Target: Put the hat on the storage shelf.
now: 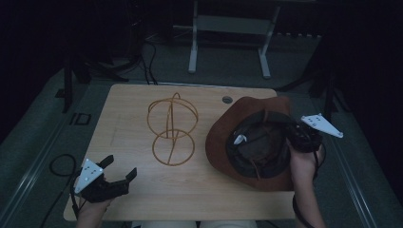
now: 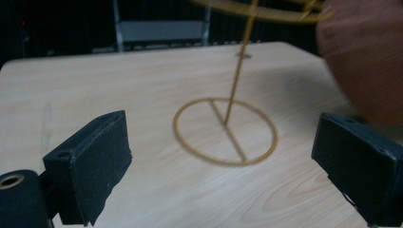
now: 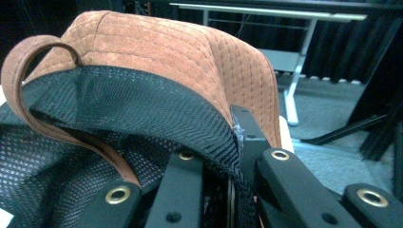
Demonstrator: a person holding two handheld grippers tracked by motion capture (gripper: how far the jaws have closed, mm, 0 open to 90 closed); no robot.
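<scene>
One brown suede hat [image 1: 247, 142], upturned, mesh-lined | right gripper [image 1: 295, 137] clamps brim | left gripper [image 1: 119, 176] wide

The left gripper [image 1: 121, 168] rests low at the table's near left corner, its jaws spread wide apart, held in the left hand [image 1: 92, 205]. The right gripper [image 1: 291, 135] has its jaws clamped together, the right hand [image 1: 304, 161] wrapped around it.
</scene>
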